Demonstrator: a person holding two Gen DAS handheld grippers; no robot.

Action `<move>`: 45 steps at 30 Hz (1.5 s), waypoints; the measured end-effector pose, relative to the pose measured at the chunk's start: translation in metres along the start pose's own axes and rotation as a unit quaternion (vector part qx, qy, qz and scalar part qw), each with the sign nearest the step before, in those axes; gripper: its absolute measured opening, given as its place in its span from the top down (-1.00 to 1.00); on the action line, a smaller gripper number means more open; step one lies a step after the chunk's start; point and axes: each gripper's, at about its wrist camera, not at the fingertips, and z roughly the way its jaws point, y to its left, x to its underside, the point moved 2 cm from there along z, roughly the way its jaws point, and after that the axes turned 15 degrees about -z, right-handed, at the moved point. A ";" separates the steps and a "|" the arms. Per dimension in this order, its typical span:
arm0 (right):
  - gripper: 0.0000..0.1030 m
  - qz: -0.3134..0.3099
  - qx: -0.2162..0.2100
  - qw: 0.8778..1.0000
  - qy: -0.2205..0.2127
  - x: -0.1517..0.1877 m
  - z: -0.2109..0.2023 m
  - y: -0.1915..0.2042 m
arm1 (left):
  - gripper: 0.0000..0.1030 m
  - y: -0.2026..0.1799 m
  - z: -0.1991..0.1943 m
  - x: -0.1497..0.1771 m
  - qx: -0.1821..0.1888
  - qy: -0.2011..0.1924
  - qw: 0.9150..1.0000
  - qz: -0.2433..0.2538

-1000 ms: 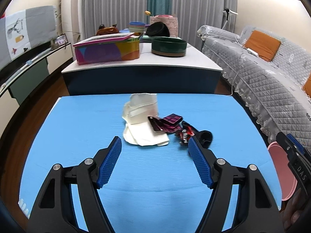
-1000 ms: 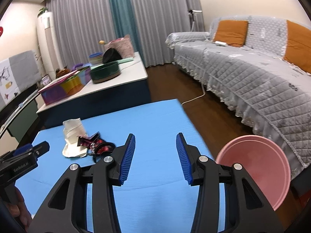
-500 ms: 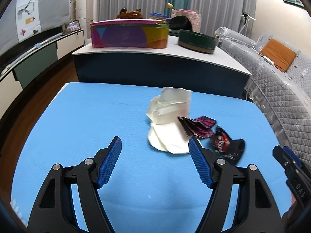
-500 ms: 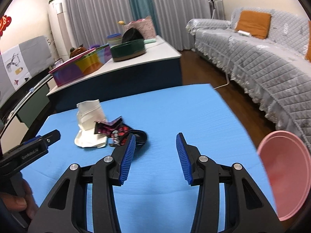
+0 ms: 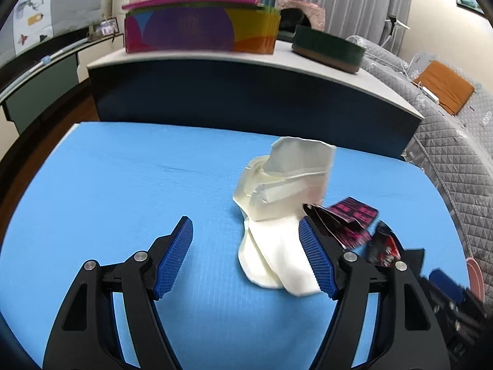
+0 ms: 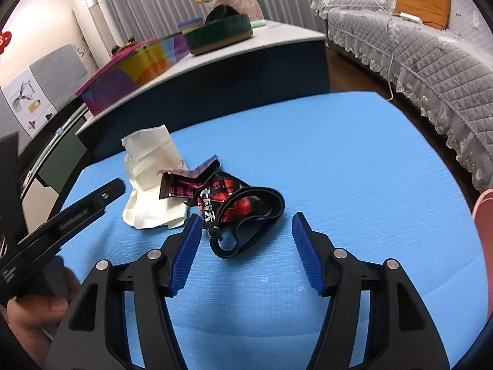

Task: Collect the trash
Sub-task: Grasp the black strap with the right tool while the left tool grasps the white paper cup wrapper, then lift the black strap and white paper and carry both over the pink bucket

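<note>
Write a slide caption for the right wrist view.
Open right gripper nears a red-black wrapper and white paper on the blue table.

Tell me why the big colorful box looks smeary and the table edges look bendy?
Left wrist view: the colorful box is smeared by motion blur, and so is the red wrapper; the open left tongs stay sharp. Right wrist view: the fisheye lens curves the blue table and sofa.
</note>
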 end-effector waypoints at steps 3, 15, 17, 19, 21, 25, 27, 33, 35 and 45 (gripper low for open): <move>-0.19 0.003 0.003 1.000 0.011 0.003 0.008 -0.001 | -0.35 0.000 0.013 -0.005 0.000 0.010 1.000 -0.004; -0.17 -0.005 0.012 1.000 0.028 0.004 0.022 -0.001 | -0.35 -0.009 0.038 -0.013 0.028 0.040 0.999 0.011; -0.15 -0.005 0.012 1.000 0.028 0.004 0.021 -0.002 | -0.35 -0.007 0.036 -0.013 0.033 0.039 0.999 0.007; -0.08 -0.004 0.013 1.000 0.028 0.004 0.021 -0.002 | -0.20 -0.006 0.034 -0.014 0.038 0.037 0.999 0.003; 0.05 -0.002 0.014 1.000 0.027 0.005 0.020 -0.004 | 0.03 -0.005 0.031 -0.015 0.039 0.036 0.999 0.002; 0.42 -0.002 0.014 1.000 0.026 0.006 0.019 -0.006 | 0.32 -0.003 0.025 -0.014 0.043 0.032 0.999 -0.001; 0.59 -0.004 0.013 1.000 0.025 0.007 0.016 -0.008 | 0.51 -0.005 0.023 -0.013 0.037 0.029 0.999 0.003; 0.75 -0.008 0.016 1.000 0.015 0.006 0.004 -0.011 | 0.89 -0.005 0.005 -0.009 0.021 0.020 1.000 0.011; 0.76 -0.010 0.017 1.000 0.010 0.005 -0.003 -0.012 | 0.89 -0.005 -0.002 -0.008 0.016 0.015 1.000 0.015; 0.79 -0.023 0.025 0.999 -0.013 0.014 -0.050 -0.012 | 0.93 -0.004 -0.048 0.001 0.009 -0.012 0.999 0.042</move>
